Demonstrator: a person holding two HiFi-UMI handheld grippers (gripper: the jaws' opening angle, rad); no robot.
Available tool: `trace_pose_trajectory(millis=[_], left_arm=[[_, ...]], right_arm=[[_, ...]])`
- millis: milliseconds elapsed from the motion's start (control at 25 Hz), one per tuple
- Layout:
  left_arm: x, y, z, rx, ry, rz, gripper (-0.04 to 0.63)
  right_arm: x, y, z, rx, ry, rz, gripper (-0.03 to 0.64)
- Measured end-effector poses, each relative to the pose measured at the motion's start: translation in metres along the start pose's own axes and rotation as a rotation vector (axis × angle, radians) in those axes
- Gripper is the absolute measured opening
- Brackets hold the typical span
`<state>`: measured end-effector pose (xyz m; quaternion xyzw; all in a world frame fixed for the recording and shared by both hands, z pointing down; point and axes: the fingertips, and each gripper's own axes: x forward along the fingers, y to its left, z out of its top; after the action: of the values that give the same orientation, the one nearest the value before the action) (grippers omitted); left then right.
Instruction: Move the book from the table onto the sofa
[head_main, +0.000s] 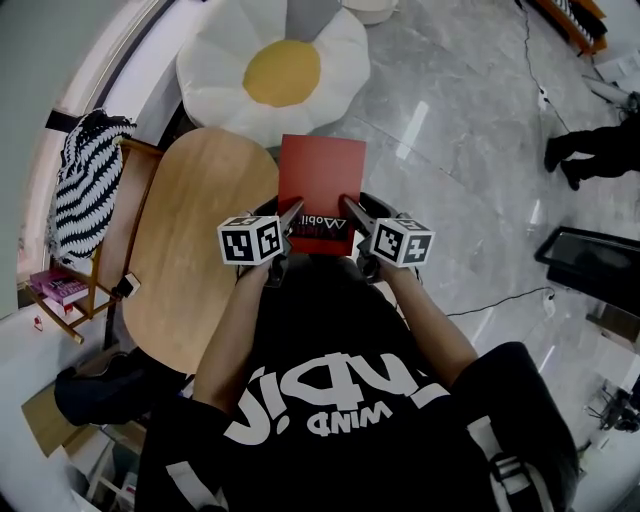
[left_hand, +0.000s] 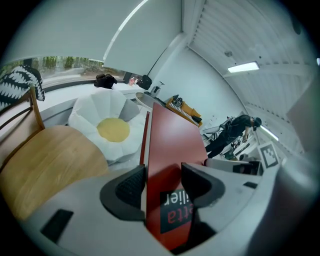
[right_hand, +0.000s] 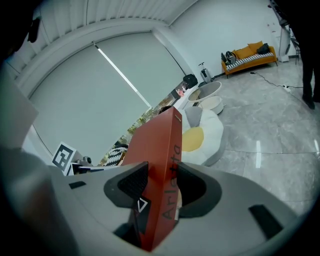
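Gripping the red book (head_main: 321, 185) at its two near corners, the left tongs (head_main: 296, 210) and the right tongs (head_main: 349, 208) are each seen closed on it. In either gripper view the pads are pressed against the covers from both sides, with the book's edge running between them. A hold by both pairs is judged to be chosen so that the wide, thin volume is carried flat and not let fall open.

The book is borne clear of the wooden bench (head_main: 190, 250), which lies at about nine o'clock of it in the head view. It is held over bare floor (head_main: 450, 150) and touched by nothing but the tongs.

At twelve o'clock, just beyond its far edge, a daisy-shaped soft seat (head_main: 275, 65) is found, white petals round a yellow middle. This is taken to be the sofa meant, though an orange couch (right_hand: 248, 54) is also made out far off in the right gripper view.

The lift off the bench is judged done and the carry well along; the setting down is not yet made. Care is called for that both tongs be lowered together, lest the book be twisted or slipped from one pair.
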<state>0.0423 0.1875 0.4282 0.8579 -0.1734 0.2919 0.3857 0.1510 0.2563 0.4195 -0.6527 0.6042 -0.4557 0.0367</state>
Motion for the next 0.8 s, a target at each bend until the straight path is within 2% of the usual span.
trace_pose_trajectory(millis=[400, 800], left_arm=[[0.029, 0.0, 0.031, 0.006, 0.002, -0.003, 0.236], [0.069, 0.019, 0.074, -0.018, 0.017, -0.021, 0.236]], right_arm=[[0.016, -0.019, 0.032, 0.006, -0.017, -0.015, 0.175], [0.055, -0.04, 0.076, 0.007, -0.018, -0.032, 0.173]])
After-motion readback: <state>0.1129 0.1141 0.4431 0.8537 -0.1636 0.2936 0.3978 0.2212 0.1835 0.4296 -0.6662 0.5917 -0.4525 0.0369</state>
